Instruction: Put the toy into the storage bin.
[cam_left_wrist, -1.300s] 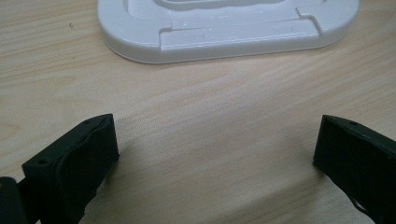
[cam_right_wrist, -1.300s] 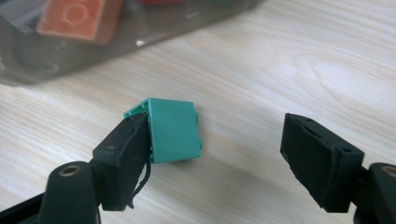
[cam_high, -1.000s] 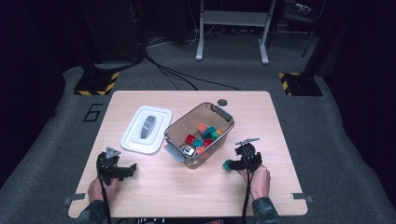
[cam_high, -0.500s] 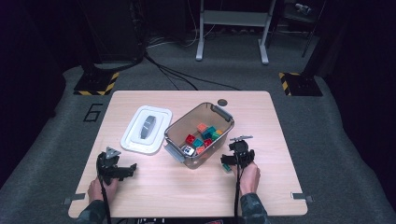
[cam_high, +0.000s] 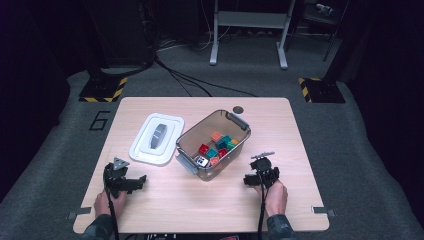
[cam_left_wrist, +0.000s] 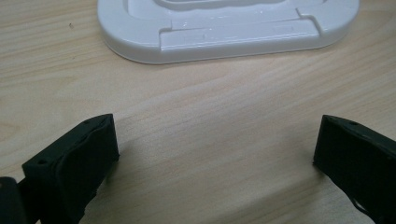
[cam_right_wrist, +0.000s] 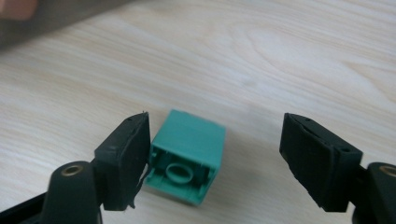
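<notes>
In the right gripper view we see the right gripper (cam_right_wrist: 215, 154) with its jaws spread wide apart, released, low over the wooden table (cam_right_wrist: 303, 60). A green block (cam_right_wrist: 189, 149) lies on the table between the jaws, in the lower centre of the frame. It is tipped on its side, so its hollow underside with a round socket faces the camera. The block sits hard against the jaw at the left of the frame, touching it or very nearly so, and stands well apart from the jaw at the right.

In the high view we find the right gripper (cam_high: 255, 177) at the lower right of the table, just right of the clear plastic bin (cam_high: 240, 125), which holds further coloured blocks (cam_high: 216, 145). The green block itself is too small to make out there.

In the left gripper view the left gripper (cam_left_wrist: 215, 154) is likewise released, its jaws wide with bare wood between them. The white lid (cam_left_wrist: 233, 32) lies flat across the top of that frame, beyond the jaws and apart from them. In the high view the left gripper (cam_high: 131, 184) rests at the lower left, below the lid (cam_high: 156, 137), which lies just left of the bin.
</notes>
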